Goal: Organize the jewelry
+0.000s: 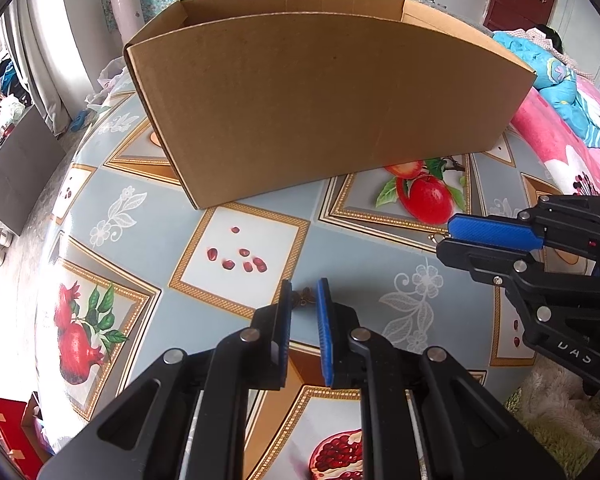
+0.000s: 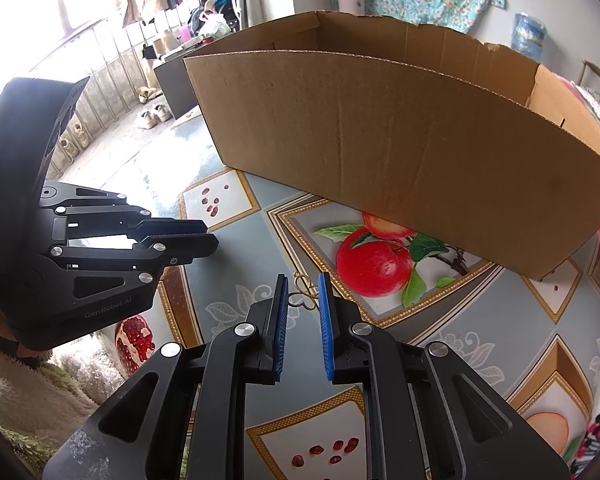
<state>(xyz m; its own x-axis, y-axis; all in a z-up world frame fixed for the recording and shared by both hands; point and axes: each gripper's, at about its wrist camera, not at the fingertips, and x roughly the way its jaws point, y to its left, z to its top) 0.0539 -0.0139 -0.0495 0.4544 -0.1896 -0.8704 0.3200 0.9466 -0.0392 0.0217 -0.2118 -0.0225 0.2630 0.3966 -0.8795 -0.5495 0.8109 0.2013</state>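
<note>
A small dark bronze jewelry piece (image 1: 304, 298) sits pinched between the blue pads of my left gripper (image 1: 304, 292), just over the fruit-print tablecloth (image 1: 240, 252). My right gripper (image 2: 303, 286) is shut on a thin gold wire jewelry piece (image 2: 302, 294) at its fingertips. Each gripper shows in the other's view: the right one (image 1: 444, 236) at the right edge, the left one (image 2: 212, 236) at the left, its jaws close together. A large open cardboard box (image 1: 320, 100) (image 2: 400, 140) stands on the table right behind both grippers; its inside is hidden.
Pink bedding (image 1: 560, 140) lies past the table's right edge. A grey box (image 1: 16, 172) and shoes (image 2: 152, 116) are on the floor to the left. Fluffy fabric (image 1: 560, 400) lies at the near edge.
</note>
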